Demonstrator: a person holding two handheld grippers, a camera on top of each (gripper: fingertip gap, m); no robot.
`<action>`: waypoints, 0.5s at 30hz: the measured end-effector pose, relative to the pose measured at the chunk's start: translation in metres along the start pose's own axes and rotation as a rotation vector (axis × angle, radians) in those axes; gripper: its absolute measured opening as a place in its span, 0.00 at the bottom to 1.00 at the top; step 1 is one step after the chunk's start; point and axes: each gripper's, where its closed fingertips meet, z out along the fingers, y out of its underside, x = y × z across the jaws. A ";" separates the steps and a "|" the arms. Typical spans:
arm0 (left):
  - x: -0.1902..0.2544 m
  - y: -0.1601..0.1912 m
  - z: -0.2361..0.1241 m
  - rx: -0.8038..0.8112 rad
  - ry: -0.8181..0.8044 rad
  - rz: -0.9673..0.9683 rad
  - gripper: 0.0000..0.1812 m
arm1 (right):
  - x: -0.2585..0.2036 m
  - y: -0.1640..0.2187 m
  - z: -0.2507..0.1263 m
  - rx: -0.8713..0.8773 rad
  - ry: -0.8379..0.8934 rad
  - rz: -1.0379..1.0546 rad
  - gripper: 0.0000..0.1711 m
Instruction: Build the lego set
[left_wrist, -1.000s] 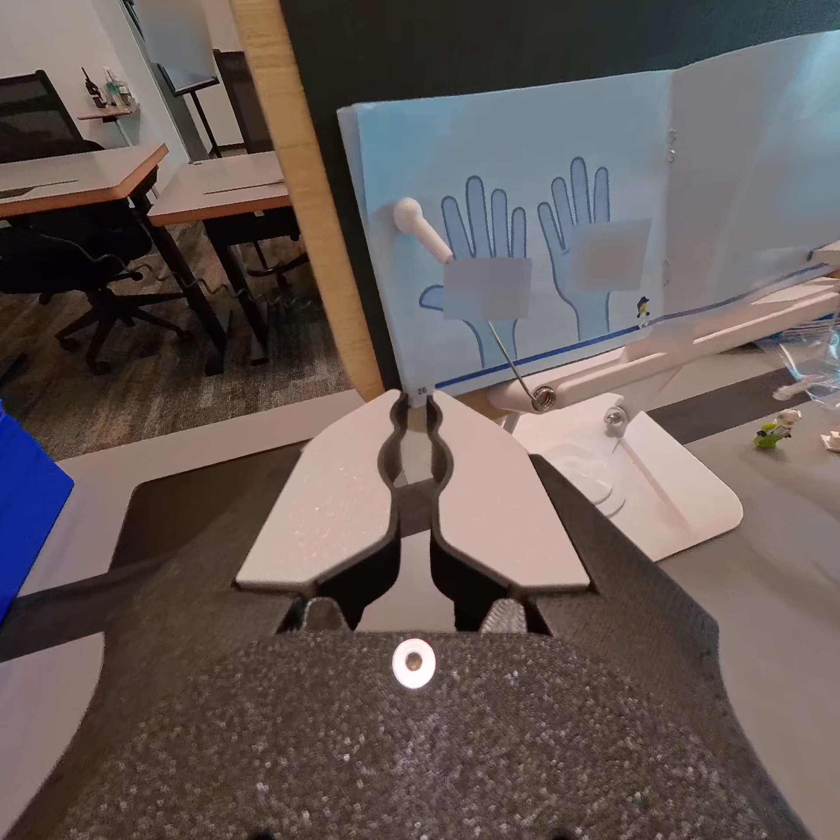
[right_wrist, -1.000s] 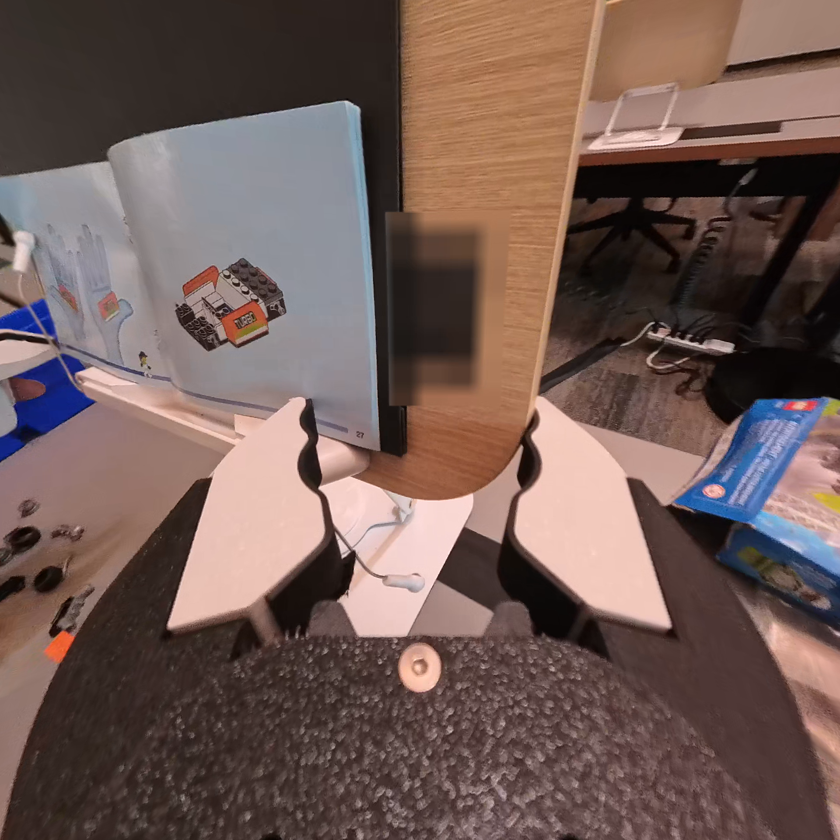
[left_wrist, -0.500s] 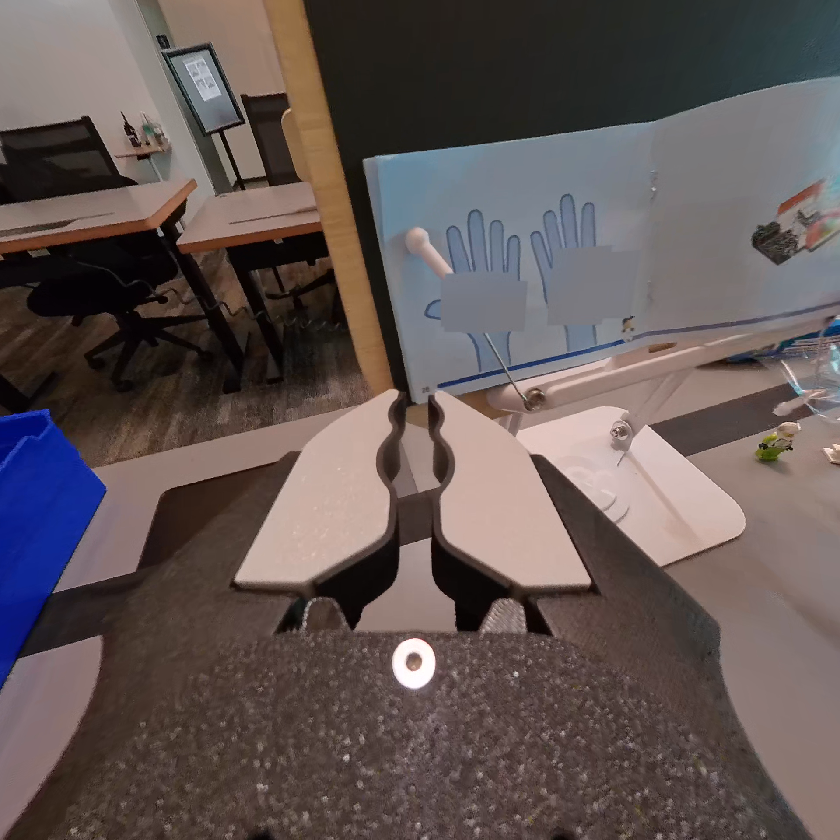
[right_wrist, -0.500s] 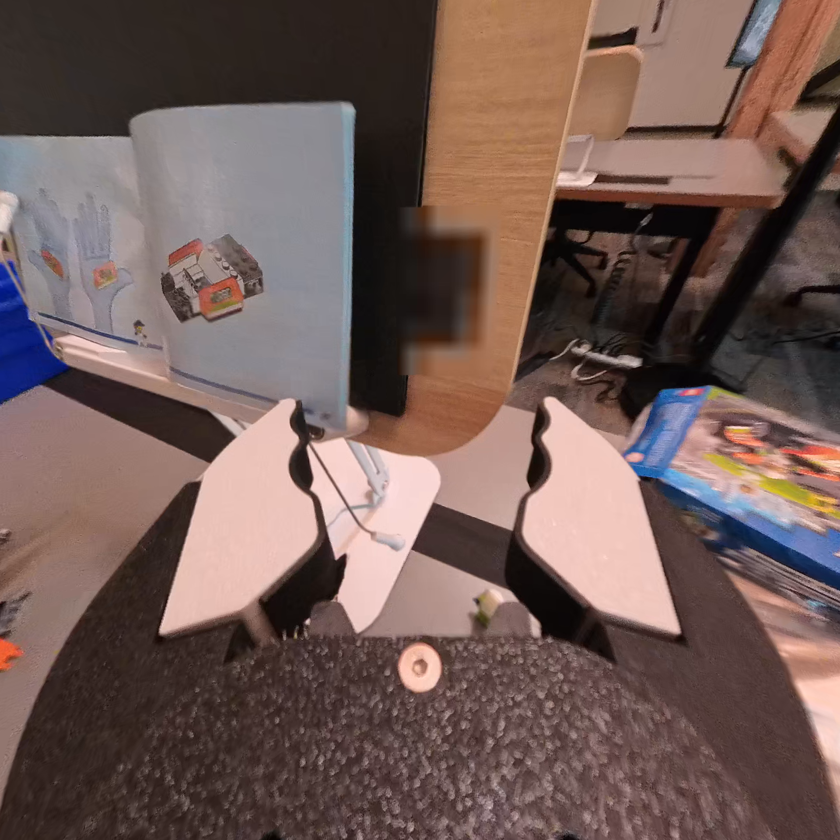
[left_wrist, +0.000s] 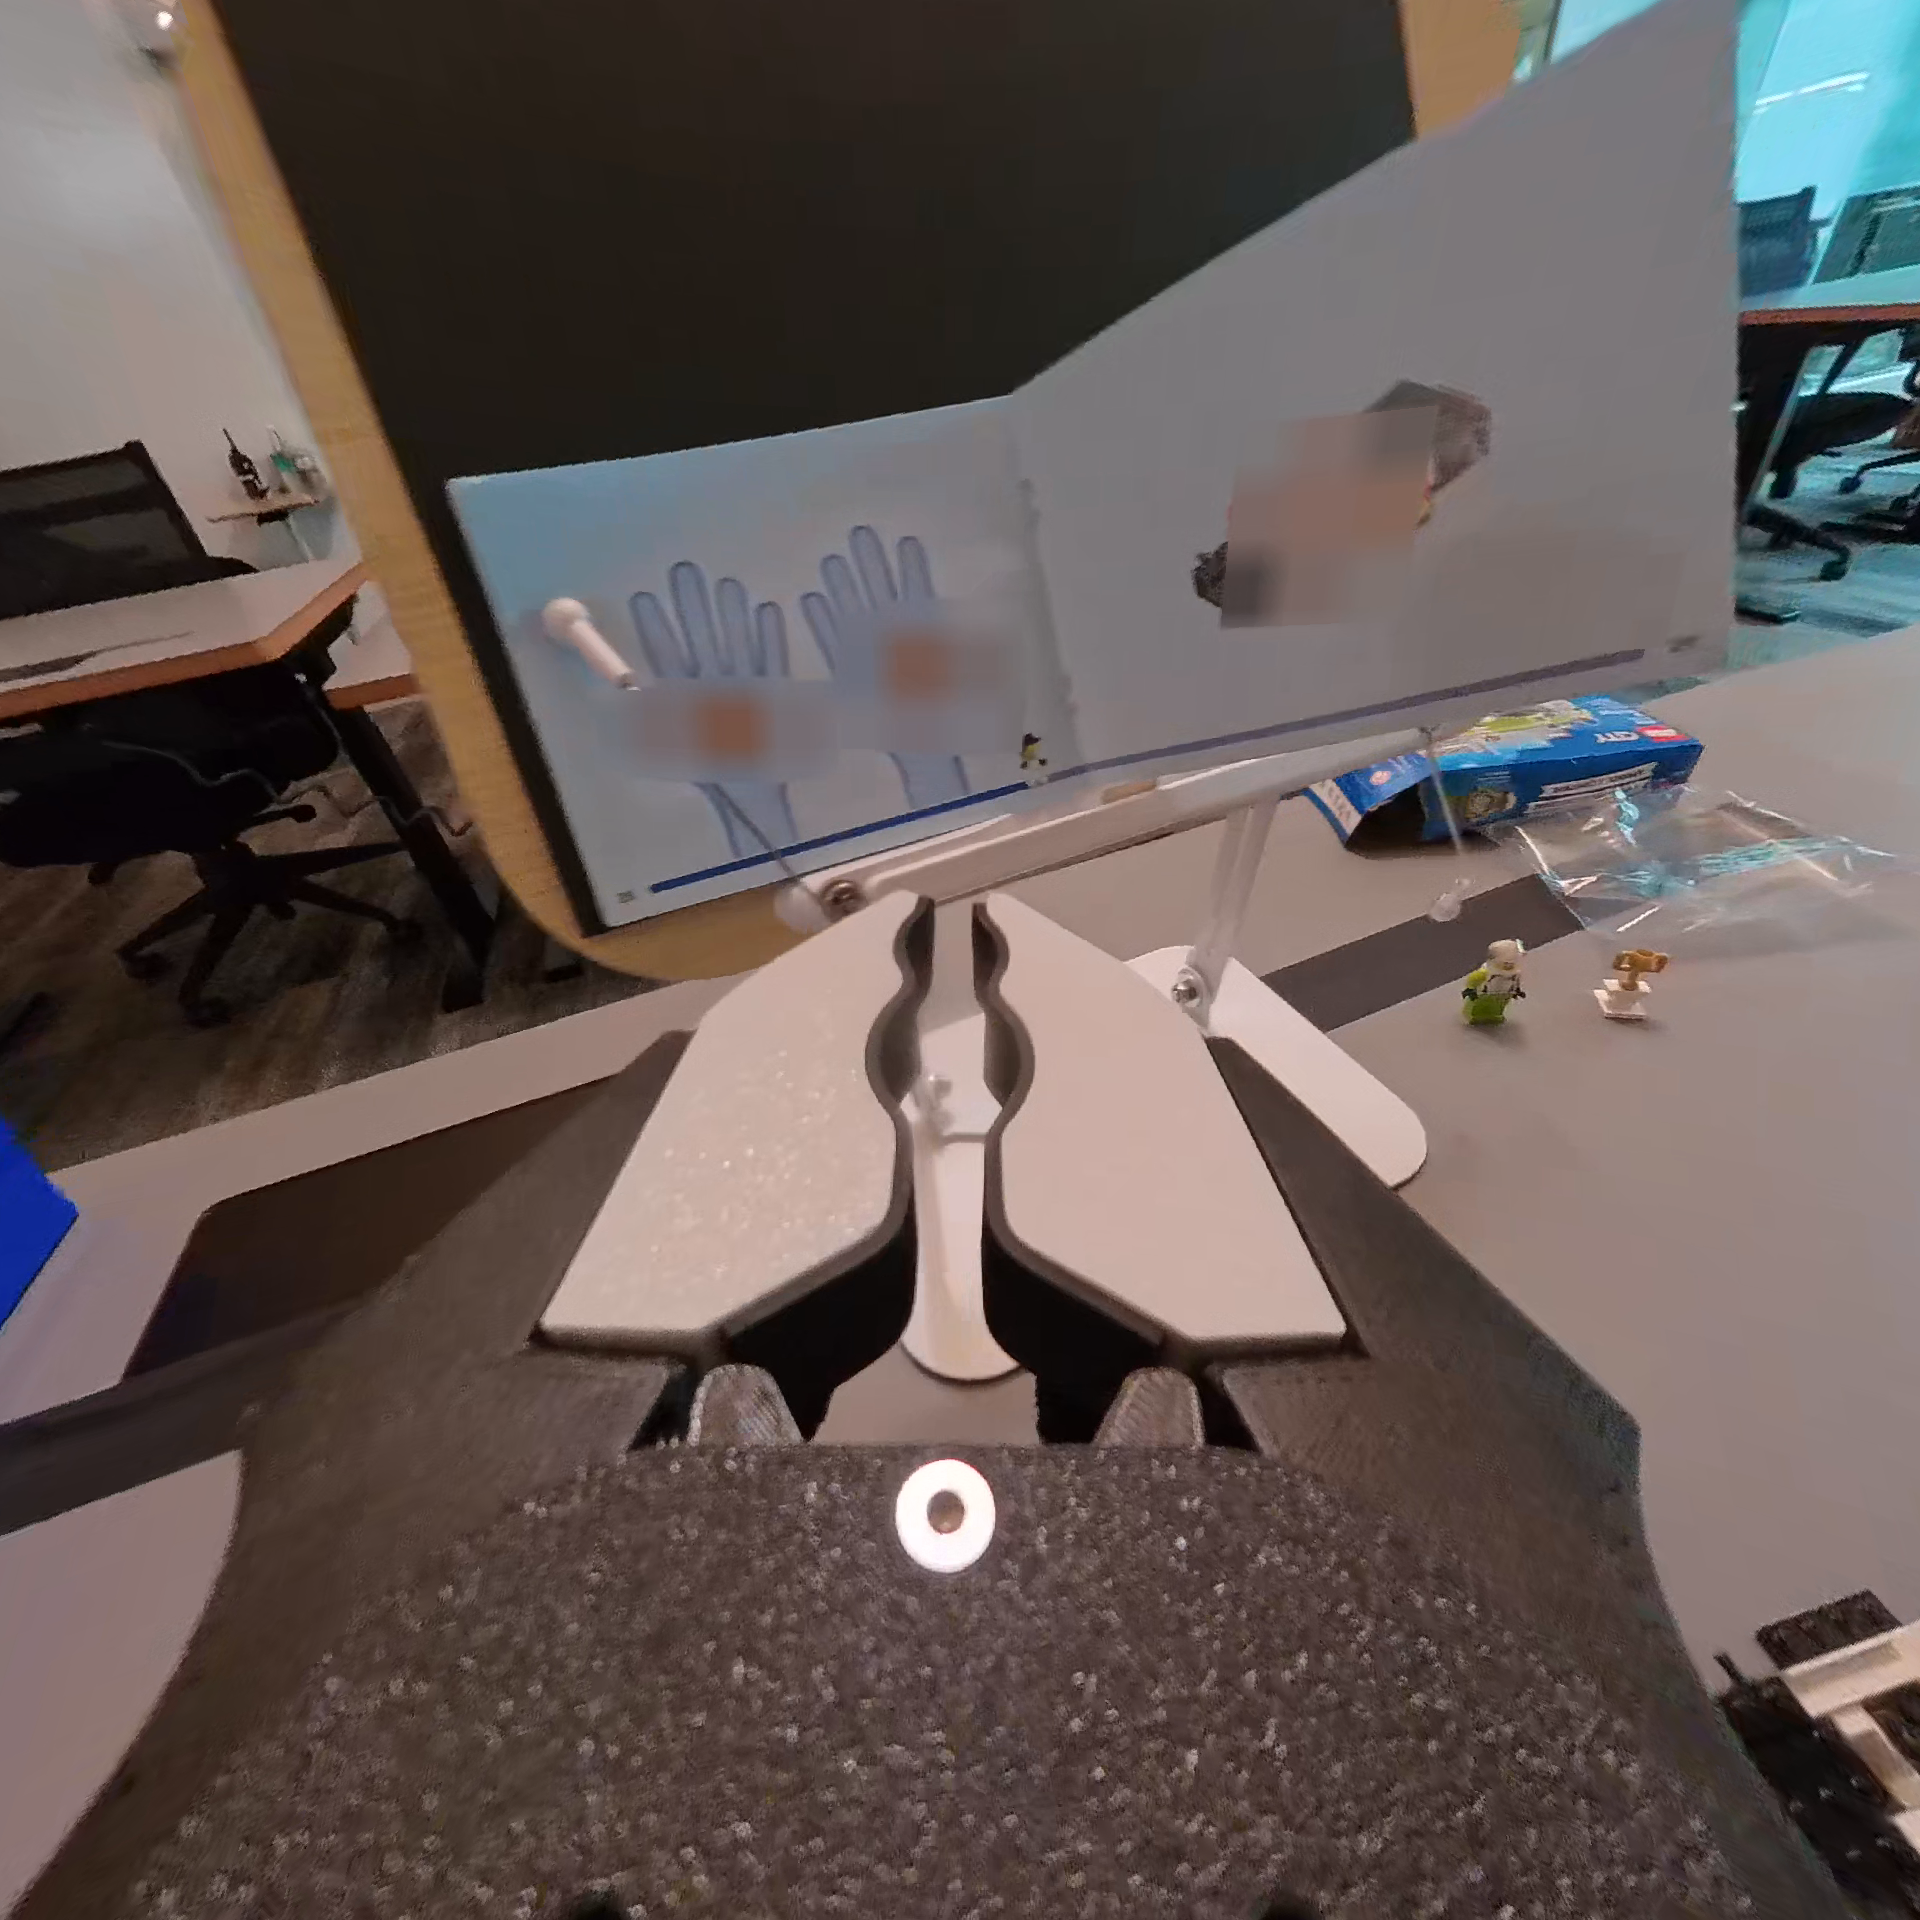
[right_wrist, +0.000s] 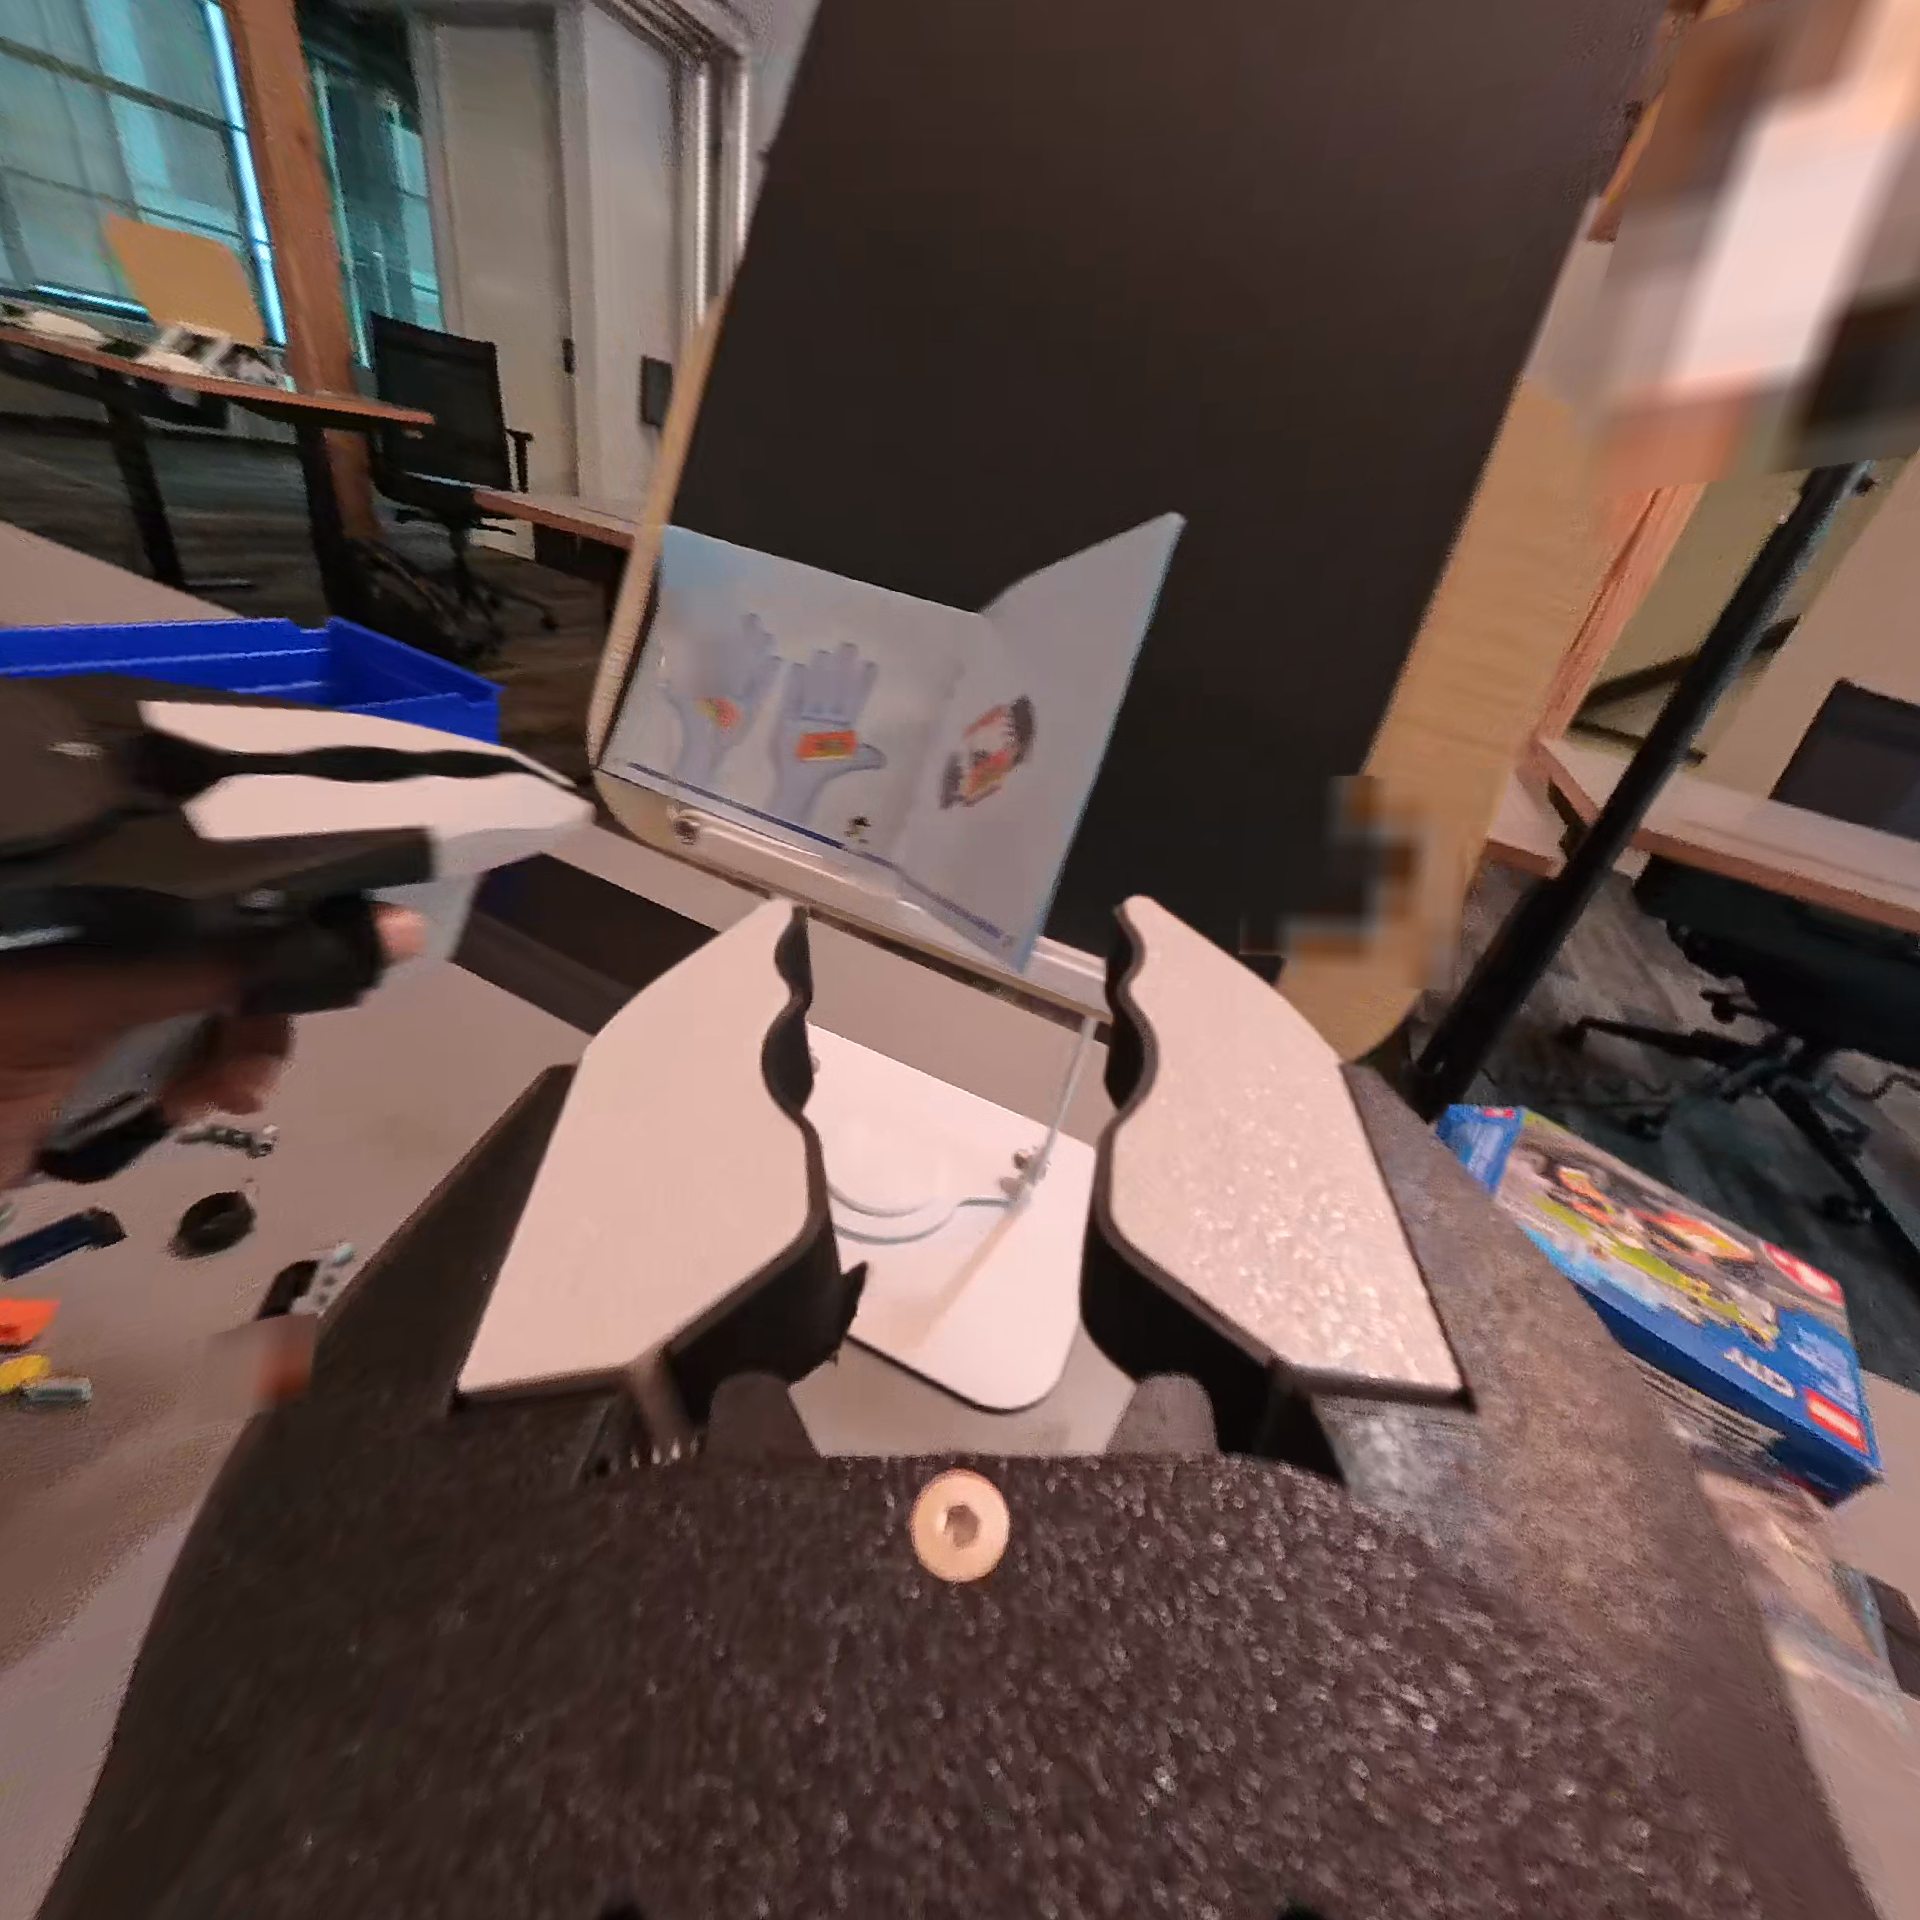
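At desk level, both grippers face the instruction booklet (left_wrist: 1039, 644) propped open on a white stand (left_wrist: 1299, 1081).

Nearest, the left gripper (left_wrist: 945, 925) has its fingers nearly together with a narrow slit between, gripping nothing; the right gripper (right_wrist: 956, 935) has its fingers well apart and empty. Loose lego pieces (right_wrist: 213, 1221) lie on the grey table (left_wrist: 1610, 1247) to the left. A green minifigure (left_wrist: 1493, 982) stands right of the stand, with clear plastic bag (left_wrist: 1714, 862) and blue lego box (left_wrist: 1517, 774) beyond.
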 end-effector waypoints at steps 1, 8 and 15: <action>0.008 0.000 0.003 0.002 0.015 0.004 0.04 | -0.010 -0.003 -0.001 0.019 -0.013 -0.009 0.28; 0.042 0.014 0.015 -0.017 0.073 0.026 0.04 | -0.051 -0.001 0.025 0.040 -0.091 -0.031 0.16; 0.041 0.026 0.009 -0.024 0.075 0.044 0.03 | -0.024 0.028 0.068 -0.036 -0.030 -0.024 0.17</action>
